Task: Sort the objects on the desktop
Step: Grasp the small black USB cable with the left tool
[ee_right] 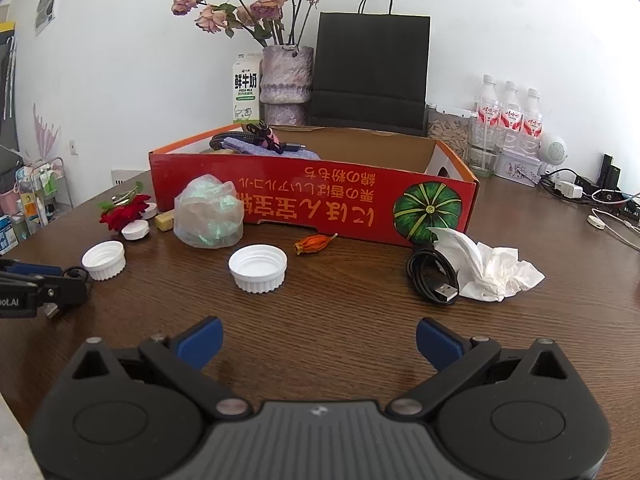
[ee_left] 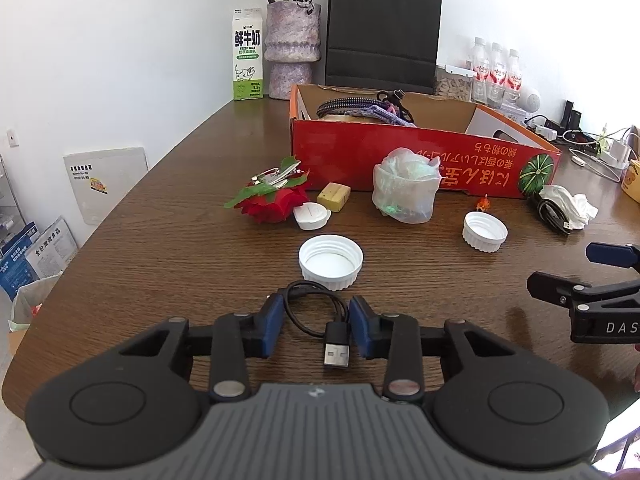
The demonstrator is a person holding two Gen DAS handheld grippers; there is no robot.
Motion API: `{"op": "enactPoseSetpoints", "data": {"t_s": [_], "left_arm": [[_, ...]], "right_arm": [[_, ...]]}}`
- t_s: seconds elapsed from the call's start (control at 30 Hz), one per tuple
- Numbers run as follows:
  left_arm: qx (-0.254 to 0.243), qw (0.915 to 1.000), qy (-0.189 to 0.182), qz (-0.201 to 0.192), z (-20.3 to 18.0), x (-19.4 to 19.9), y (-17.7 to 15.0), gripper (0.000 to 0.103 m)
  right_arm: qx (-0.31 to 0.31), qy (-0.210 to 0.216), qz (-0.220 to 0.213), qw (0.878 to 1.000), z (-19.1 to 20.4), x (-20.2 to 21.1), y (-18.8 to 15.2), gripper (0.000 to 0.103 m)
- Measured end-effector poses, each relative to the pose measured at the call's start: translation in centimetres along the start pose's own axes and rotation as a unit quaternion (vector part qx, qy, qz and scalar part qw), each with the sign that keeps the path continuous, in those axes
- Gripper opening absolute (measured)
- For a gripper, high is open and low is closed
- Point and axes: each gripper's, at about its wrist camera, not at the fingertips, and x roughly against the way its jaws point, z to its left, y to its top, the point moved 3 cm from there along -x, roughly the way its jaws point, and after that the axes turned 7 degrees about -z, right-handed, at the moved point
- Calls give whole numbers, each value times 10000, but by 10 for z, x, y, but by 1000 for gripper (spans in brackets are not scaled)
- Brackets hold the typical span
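Note:
A short coiled black USB cable (ee_left: pixel 316 312) lies on the brown wooden table (ee_left: pixel 180 248) between the blue pads of my left gripper (ee_left: pixel 318 320). The pads touch the coil on both sides, and its plug points toward the camera. In the right wrist view the same left gripper (ee_right: pixel 74 280) reaches in from the left edge over that cable (ee_right: pixel 76 273). My right gripper (ee_right: pixel 320 344) hovers open above bare table with nothing between its fingers; it also shows at the right edge of the left wrist view (ee_left: pixel 560 267). A red cardboard box (ee_right: pixel 320 200) stands behind, holding cords and cloth.
Two white caps (ee_right: pixel 258 268) (ee_right: pixel 104 260), a small white lid (ee_right: pixel 135 230), a crumpled plastic bag (ee_right: pixel 208 212), a red rose (ee_right: pixel 124 210), a yellow cube (ee_right: pixel 164 221), a dried bud (ee_right: pixel 314 243), a second black cable (ee_right: pixel 432 276) and a tissue (ee_right: pixel 488 268) lie before the box. A vase, milk carton, black bag and bottles line the wall.

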Motion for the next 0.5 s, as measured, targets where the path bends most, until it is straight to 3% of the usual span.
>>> {"op": "enactPoseSetpoints", "data": {"t_s": [0.3,0.5], "left_arm": [[188,9996,61,-217,11,7,5,36],[302,9988,123,-361,23,11,10,36]], "right_arm": [[42,-4,159,9999,3,-5,1,103],[-213,409,363,9983,15,-17,11,103]]}}
